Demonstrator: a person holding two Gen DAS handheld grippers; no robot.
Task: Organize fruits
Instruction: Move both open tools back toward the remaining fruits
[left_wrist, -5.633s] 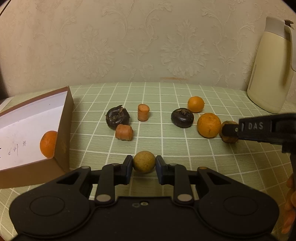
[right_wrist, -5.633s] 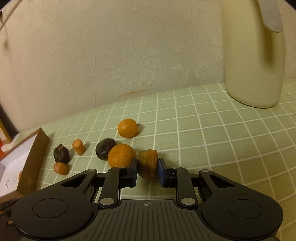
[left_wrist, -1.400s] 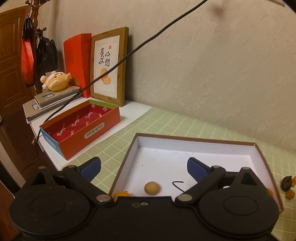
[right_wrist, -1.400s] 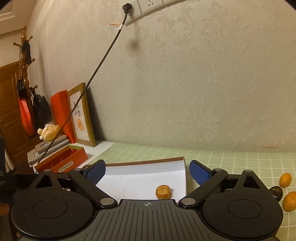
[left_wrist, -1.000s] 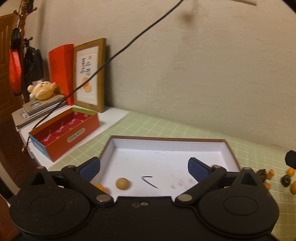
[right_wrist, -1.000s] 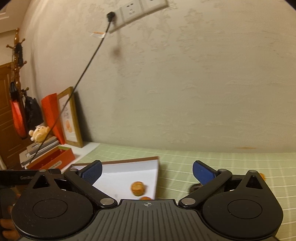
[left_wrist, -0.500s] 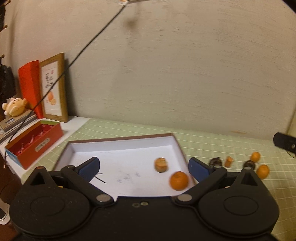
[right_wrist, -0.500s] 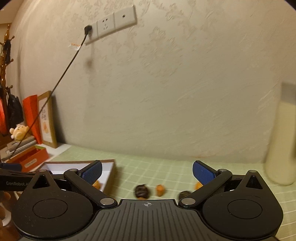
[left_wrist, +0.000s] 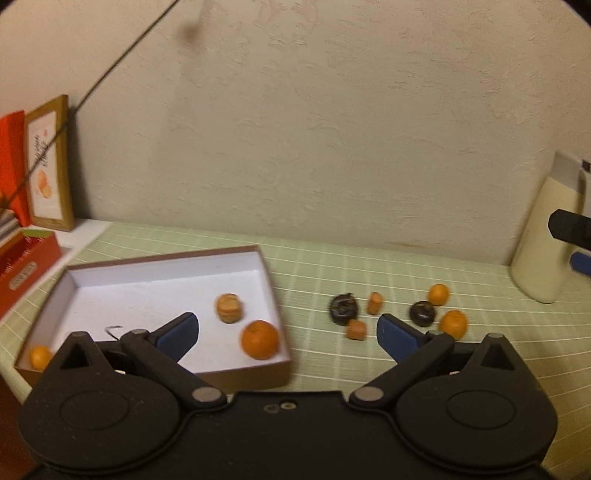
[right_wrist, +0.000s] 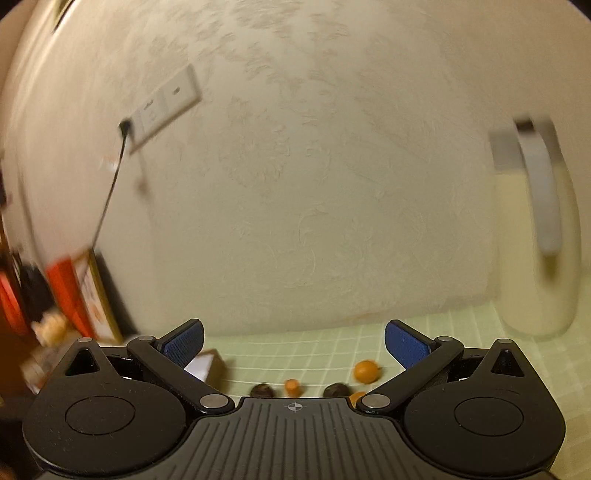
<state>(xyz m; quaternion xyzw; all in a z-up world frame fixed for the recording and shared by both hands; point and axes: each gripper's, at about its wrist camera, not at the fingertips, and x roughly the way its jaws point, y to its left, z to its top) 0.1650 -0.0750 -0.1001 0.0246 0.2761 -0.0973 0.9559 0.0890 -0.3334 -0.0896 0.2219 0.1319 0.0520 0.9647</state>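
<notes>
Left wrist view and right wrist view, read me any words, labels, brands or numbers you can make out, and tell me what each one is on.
Nothing reads clearly in either view.
Framed picture: a column of characters above painted oranges, too blurred to read.
Red box: an oval label with print, too small and blurred to read.
White box: a dark scribble on its floor, not legible as text.
Right wrist view: motion-blurred, no text on the wall socket or jug.

Open cloth strip runs btwn box (left_wrist: 271, 291) right wall & loose fruit cluster (left_wrist: 397, 312) mid-tablecloth (left_wrist: 369, 269); cream jug (left_wrist: 546, 236) blocks far right edge, frame (left_wrist: 50, 166) & red carton (left_wrist: 27, 266) crowd left edge.
</notes>
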